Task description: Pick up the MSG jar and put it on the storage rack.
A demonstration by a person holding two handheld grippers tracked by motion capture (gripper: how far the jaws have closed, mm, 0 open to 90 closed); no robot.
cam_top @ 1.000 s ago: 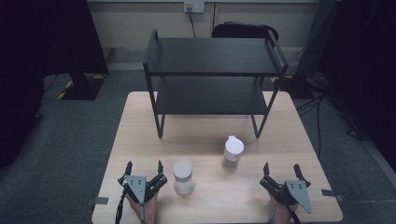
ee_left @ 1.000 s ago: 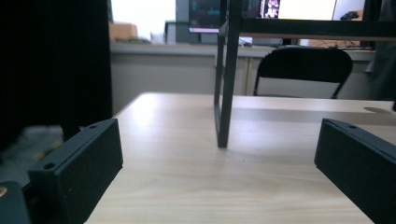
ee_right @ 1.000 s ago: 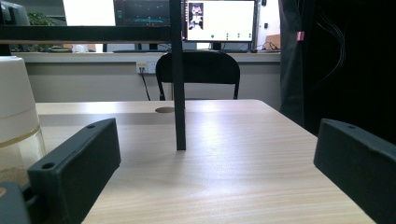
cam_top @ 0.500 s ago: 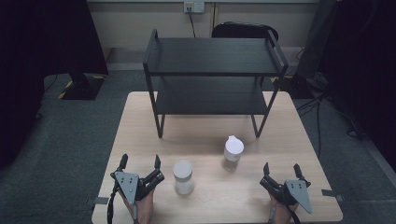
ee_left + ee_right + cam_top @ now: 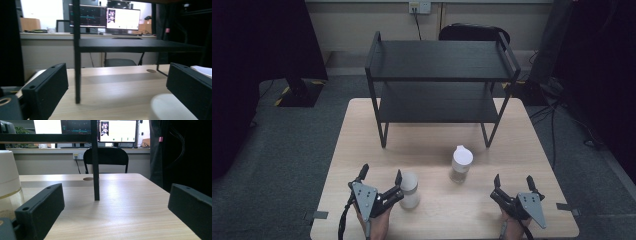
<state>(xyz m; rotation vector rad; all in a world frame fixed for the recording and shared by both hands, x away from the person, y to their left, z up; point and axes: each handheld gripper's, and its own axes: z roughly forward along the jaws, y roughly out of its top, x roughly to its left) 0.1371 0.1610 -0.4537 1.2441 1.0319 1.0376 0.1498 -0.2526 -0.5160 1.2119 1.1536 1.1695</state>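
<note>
On the wooden surface (image 5: pixel 362 130) stand two jars and one black shelf rack (image 5: pixel 439 85) with two levels. The rack sits at the far side, well apart from both grippers. One white jar (image 5: pixel 410 190) is near the front, and its right-hand neighbour, the jar with the white lid (image 5: pixel 461 164), stands a bit farther back. Nothing stands between the left gripper (image 5: pixel 382 176) and the white jar. The left gripper has moved up and to the right since a moment ago, and its right finger (image 5: pixel 398 178) is now just beside the white jar. Its fingers are spread wide, holding nothing. The right gripper (image 5: pixel 513 181) has stayed put, fingers spread wide too, gripping nothing.
</note>
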